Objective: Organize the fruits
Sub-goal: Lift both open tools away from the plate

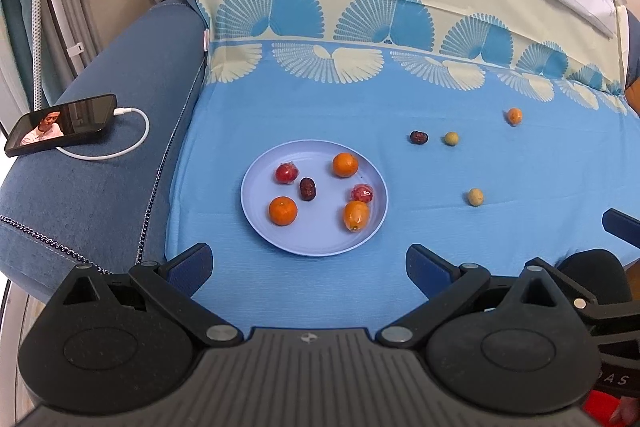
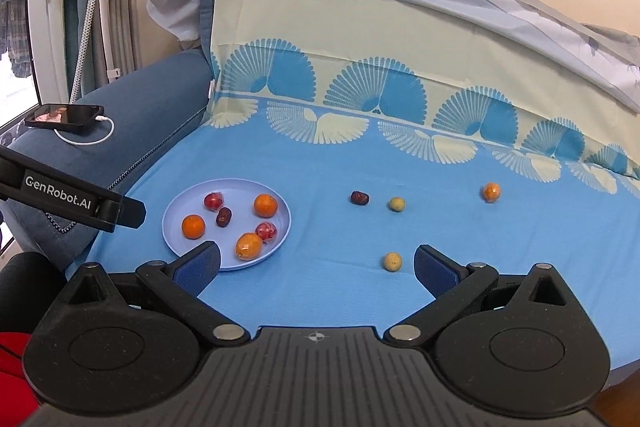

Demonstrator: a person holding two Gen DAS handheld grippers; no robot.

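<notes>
A pale blue plate (image 1: 320, 243) (image 2: 176, 239) lies on the blue sheet and holds several fruits: oranges (image 1: 283, 211) (image 2: 265, 205), wrapped red fruits (image 1: 286, 173) and a dark date (image 1: 307, 188). Loose on the sheet to its right are a dark date (image 1: 419, 137) (image 2: 359, 197), two yellowish round fruits (image 1: 475, 197) (image 2: 393, 261) (image 1: 451, 138) (image 2: 397, 204) and a wrapped orange fruit (image 1: 514, 115) (image 2: 491, 191). My left gripper (image 1: 310, 267) is open and empty just before the plate. My right gripper (image 2: 318, 267) is open and empty, its right finger close to the near yellowish fruit.
A phone (image 1: 60, 125) (image 2: 64, 115) on a white charging cable lies on the blue sofa arm at the left. The patterned sheet rises over the backrest behind. The left gripper's body (image 2: 72, 201) shows at the left of the right wrist view.
</notes>
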